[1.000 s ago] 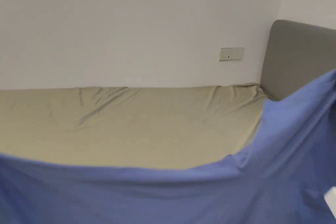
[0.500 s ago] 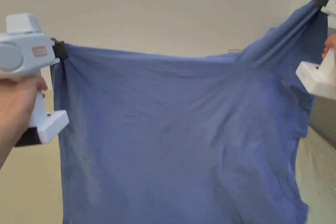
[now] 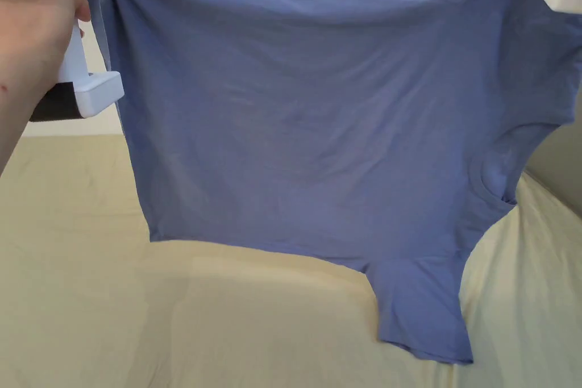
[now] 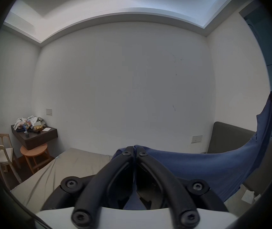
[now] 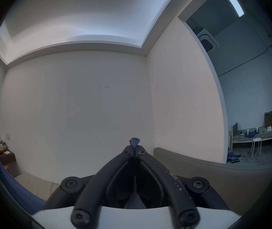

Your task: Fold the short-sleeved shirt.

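1. Two grippers, left (image 4: pixel 134 152) and right (image 5: pixel 134 147), each clenched on an edge of the shirt (image 3: pixel 318 122), hold it spread in the air above the bed (image 3: pixel 85 292).
2. Held apart and high, they let the cloth hang flat, probably ready for laying down.
3. One sleeve (image 3: pixel 420 309) dangles lowest.

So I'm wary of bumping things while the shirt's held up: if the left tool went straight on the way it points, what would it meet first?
Probably the white wall. The left tool, shut on the blue shirt, points over the bed toward it; depth is unclear.
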{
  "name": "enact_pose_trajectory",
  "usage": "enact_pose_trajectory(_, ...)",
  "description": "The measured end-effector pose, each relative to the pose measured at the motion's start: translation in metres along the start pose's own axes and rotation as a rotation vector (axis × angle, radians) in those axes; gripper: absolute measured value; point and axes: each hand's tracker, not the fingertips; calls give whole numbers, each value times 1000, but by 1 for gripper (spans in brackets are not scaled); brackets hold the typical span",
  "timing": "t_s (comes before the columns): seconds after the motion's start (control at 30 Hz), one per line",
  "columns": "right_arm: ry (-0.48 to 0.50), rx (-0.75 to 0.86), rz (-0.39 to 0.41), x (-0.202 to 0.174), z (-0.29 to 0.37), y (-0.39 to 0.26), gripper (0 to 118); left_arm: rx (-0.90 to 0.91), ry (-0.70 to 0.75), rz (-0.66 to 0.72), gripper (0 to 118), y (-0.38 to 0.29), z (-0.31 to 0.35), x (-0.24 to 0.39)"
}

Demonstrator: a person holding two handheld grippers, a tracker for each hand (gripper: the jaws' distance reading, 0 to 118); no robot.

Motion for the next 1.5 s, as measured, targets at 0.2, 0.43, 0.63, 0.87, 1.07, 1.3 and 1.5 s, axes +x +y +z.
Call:
enact_pose_trajectory(0.2, 67, -103, -23, 5, -12, -53, 2, -77, 1, 13, 1, -48, -9, -14)
enact_pose_trajectory(0.43, 160, -299, -119, 29, 28, -169, 2, -281, -20, 45, 1, -161, 2, -20)
enact_pose_trajectory(0.63, 182, -350, -101, 71, 110, -219, 2, -297, -81, 131, 1, -217, 49, -42)
enact_pose_trajectory(0.87, 199, -356, -168, 114, 248, -234, 2, -279, -156, 220, 1, -244, 161, -70)
enact_pose_trajectory(1.07, 153, -455, -195, 154, 371, -252, 2, -349, -138, 180, 1, -283, 270, -86)
enact_pose_trajectory(1.3, 71, -661, -122, 171, 471, -303, 2, -506, -104, 90, 1, -342, 357, -99)
enact_pose_trajectory(1.5, 97, -938, -44, 182, 495, -383, 2, -724, -78, 87, 1, -419, 378, -113)
